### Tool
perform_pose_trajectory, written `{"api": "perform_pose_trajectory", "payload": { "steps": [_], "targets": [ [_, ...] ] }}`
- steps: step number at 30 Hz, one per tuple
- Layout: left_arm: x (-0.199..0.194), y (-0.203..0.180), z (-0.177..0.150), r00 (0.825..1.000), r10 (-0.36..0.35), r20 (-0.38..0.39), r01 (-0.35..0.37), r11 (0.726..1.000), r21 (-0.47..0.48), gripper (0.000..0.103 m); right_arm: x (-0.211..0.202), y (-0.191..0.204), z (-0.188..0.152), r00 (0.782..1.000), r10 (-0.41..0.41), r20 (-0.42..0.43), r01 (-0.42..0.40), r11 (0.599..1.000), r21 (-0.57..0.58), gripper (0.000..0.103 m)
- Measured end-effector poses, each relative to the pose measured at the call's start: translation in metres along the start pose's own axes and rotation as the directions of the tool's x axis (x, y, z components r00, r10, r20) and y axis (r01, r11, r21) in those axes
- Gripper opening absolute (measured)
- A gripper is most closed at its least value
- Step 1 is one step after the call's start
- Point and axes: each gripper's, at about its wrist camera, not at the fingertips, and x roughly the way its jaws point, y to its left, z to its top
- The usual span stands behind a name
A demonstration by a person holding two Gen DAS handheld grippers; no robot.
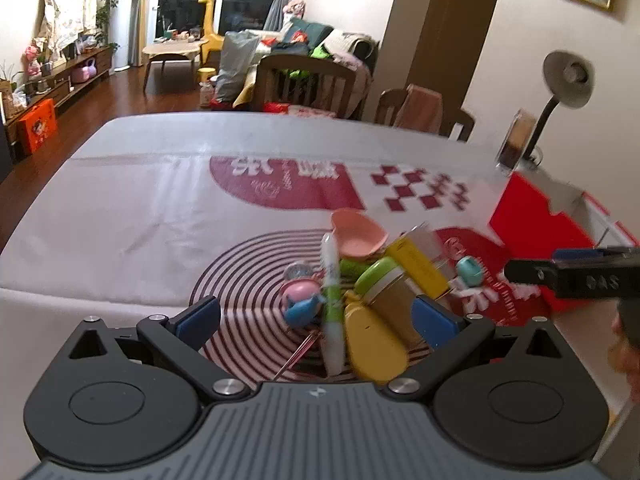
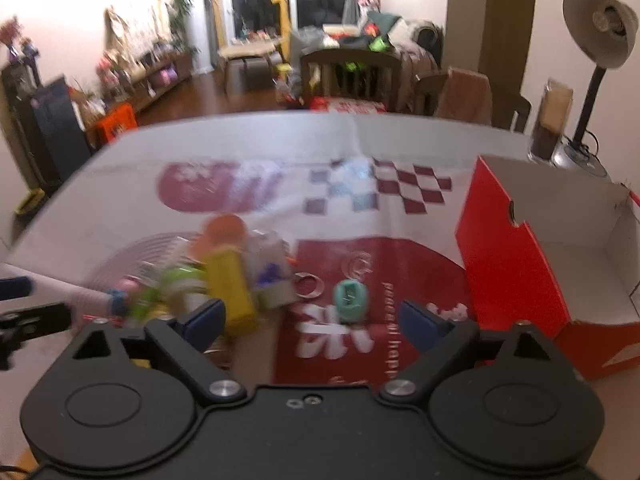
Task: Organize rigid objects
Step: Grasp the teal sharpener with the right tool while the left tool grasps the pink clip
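Note:
A heap of small rigid objects lies on the table: a pink scoop (image 1: 358,234), a green-and-white marker (image 1: 332,304), a green-lidded jar (image 1: 386,292), a yellow box (image 1: 418,266), a yellow oval case (image 1: 374,342), a pink and blue toy (image 1: 300,300) and a teal toy (image 1: 470,272). My left gripper (image 1: 316,320) is open just before the heap, empty. My right gripper (image 2: 312,318) is open and empty, just before the teal toy (image 2: 350,298). The heap (image 2: 224,280) is blurred in the right wrist view. A red open cardboard box (image 2: 516,264) stands at the right.
A printed white and red cloth (image 1: 160,208) covers the table. A desk lamp (image 2: 596,40) and a clear container (image 2: 554,116) stand behind the box. Chairs (image 1: 304,80) stand at the far edge. The right gripper shows at the right of the left wrist view (image 1: 576,272).

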Motion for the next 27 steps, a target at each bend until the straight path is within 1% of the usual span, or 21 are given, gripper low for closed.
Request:
{"api": "perform_pose_trajectory", "payload": {
  "steps": [3, 5, 7, 9, 10, 11, 14, 15, 16, 17, 22, 23, 25, 27],
  "targets": [
    [0.011, -0.003, -0.008, 1.0, 0.016, -0.027, -0.015, 1.0, 0.017, 0.101, 0.021, -0.011, 0.001, 0.999, -0.017, -0.03, 0.017, 1.0, 0.001, 0.086],
    [0.017, -0.005, -0.012, 0.999, 0.021, -0.045, -0.019, 0.999, 0.034, 0.094, 0.032, -0.015, 0.001, 0.998, -0.036, -0.043, 0.035, 0.999, -0.015, 0.083],
    [0.023, -0.006, -0.016, 0.997, 0.033, -0.064, -0.031, 0.999, 0.042, 0.091, 0.041, -0.019, 0.002, 0.997, -0.049, -0.053, 0.048, 0.998, -0.027, 0.079],
    [0.028, -0.006, -0.018, 0.997, 0.043, -0.069, -0.04, 0.998, 0.048, 0.084, 0.049, -0.021, 0.002, 0.996, -0.05, -0.067, 0.048, 0.998, -0.036, 0.076],
    [0.03, -0.006, -0.018, 0.996, 0.049, -0.072, -0.046, 0.998, 0.05, 0.079, 0.052, -0.022, 0.003, 0.996, -0.052, -0.072, 0.05, 0.998, -0.039, 0.074],
    [0.032, -0.005, -0.019, 0.995, 0.056, -0.077, -0.052, 0.997, 0.048, 0.074, 0.055, -0.023, 0.004, 0.996, -0.052, -0.079, 0.05, 0.998, -0.039, 0.073],
    [0.037, 0.0, -0.021, 0.993, 0.067, -0.096, -0.065, 0.998, 0.027, 0.067, 0.063, -0.023, 0.006, 0.995, -0.049, -0.088, 0.045, 0.998, -0.045, 0.07],
    [0.039, 0.0, -0.022, 0.993, 0.069, -0.099, -0.067, 0.998, 0.021, 0.066, 0.067, -0.022, 0.006, 0.995, -0.051, -0.09, 0.047, 0.998, -0.05, 0.067],
    [0.039, 0.001, -0.023, 0.992, 0.071, -0.101, -0.069, 0.997, 0.018, 0.062, 0.07, -0.022, 0.007, 0.994, -0.059, -0.092, 0.054, 0.997, -0.054, 0.063],
    [0.04, 0.002, -0.023, 0.992, 0.072, -0.105, -0.071, 0.997, 0.015, 0.058, 0.073, -0.022, 0.007, 0.993, -0.064, -0.096, 0.058, 0.997, -0.057, 0.062],
    [0.048, 0.006, -0.025, 0.99, 0.073, -0.123, -0.073, 0.997, 0.003, 0.051, 0.083, -0.022, 0.008, 0.99, -0.076, -0.116, 0.069, 0.996, -0.061, 0.054],
    [0.049, 0.007, -0.025, 0.99, 0.071, -0.126, -0.071, 0.997, 0.003, 0.049, 0.085, -0.022, 0.008, 0.99, -0.078, -0.119, 0.07, 0.995, -0.065, 0.054],
    [0.05, 0.006, -0.026, 0.99, 0.061, -0.127, -0.06, 0.998, 0.007, 0.044, 0.087, -0.021, 0.008, 0.989, -0.086, -0.124, 0.077, 0.994, -0.073, 0.049],
    [0.051, 0.005, -0.025, 0.991, 0.054, -0.123, -0.053, 0.999, 0.012, 0.038, 0.089, -0.021, 0.007, 0.988, -0.085, -0.131, 0.077, 0.995, -0.069, 0.046]
  ]
}}
